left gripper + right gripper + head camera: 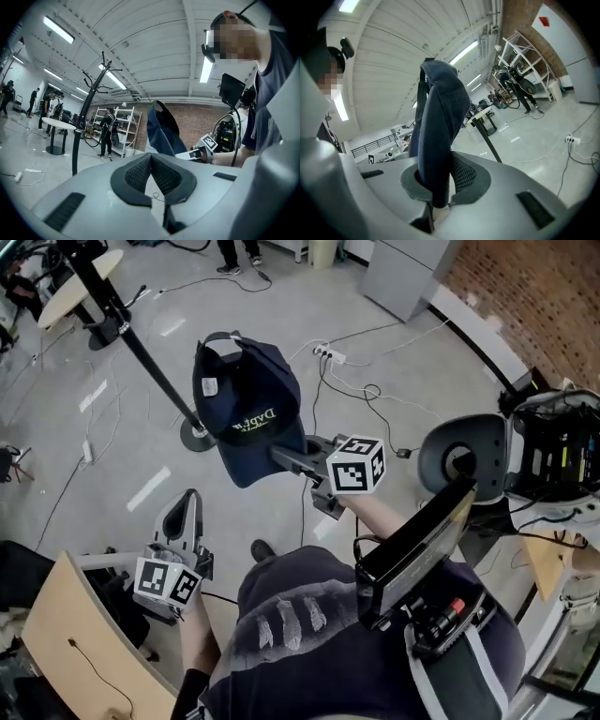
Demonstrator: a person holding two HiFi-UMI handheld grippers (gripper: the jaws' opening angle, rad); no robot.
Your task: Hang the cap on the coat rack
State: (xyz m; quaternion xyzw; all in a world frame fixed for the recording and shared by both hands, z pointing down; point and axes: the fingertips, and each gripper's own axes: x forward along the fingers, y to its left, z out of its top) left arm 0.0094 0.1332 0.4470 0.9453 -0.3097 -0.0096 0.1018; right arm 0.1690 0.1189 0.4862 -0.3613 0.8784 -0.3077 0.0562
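Note:
A navy cap (246,409) with yellow lettering hangs in the air, and my right gripper (284,457) is shut on its lower edge. In the right gripper view the cap (440,117) stands upright between the pads, which press on the fabric at the right gripper (439,183). The black coat rack (141,352) slants from the upper left down to its base (199,434), just left of the cap. From the left gripper view the coat rack (89,108) rises with its hooks at the top, left of the cap (161,131). My left gripper (184,514) is low at the left, shut on nothing.
A round table (80,287) stands at the far left. Cables and a power strip (328,354) lie on the floor behind the cap. A grey chair (459,460) is at the right and a wooden board (84,634) at the lower left. People stand by shelves (119,129).

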